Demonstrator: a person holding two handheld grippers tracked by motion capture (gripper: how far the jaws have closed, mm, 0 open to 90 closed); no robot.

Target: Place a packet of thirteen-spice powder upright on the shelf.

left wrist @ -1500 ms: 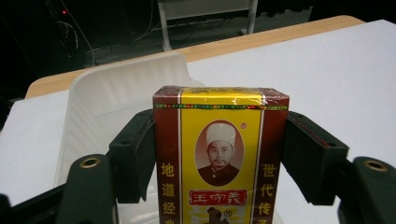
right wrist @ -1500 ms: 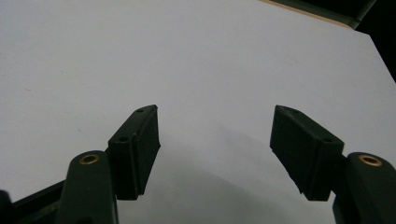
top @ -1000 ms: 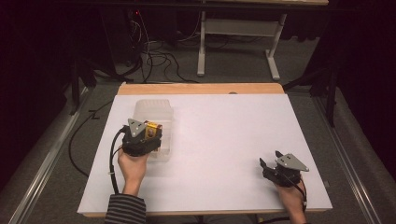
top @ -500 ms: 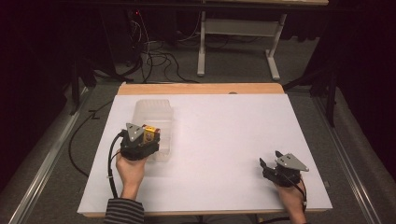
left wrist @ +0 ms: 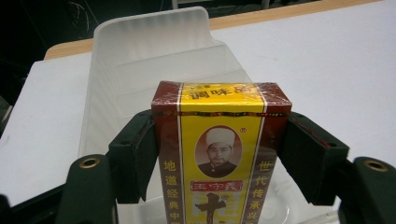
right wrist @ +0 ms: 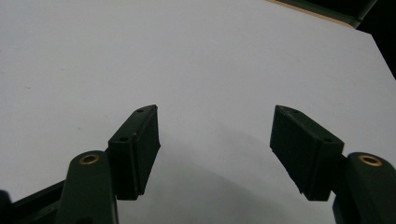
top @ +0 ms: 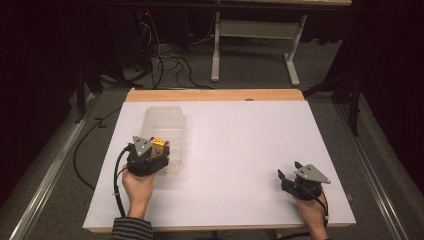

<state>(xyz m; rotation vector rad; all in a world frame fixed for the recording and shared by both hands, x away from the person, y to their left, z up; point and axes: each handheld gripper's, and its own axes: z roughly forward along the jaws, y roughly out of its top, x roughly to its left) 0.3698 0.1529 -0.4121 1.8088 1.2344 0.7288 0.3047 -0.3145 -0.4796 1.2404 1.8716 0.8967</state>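
White table (top: 240,150), dark room

White table (top: 240,150) w/ clear tray (top: 165,122)

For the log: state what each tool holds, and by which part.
Left tool clamps the red-and-yellow box by its two long sides, above the clear tray. Right tool holds nothing.

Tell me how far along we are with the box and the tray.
Done: the left gripper is shut on the red and yellow box. In hand: the box hangs over the clear plastic tray. Left: setting it down and letting go. The right gripper rests open over the white table.
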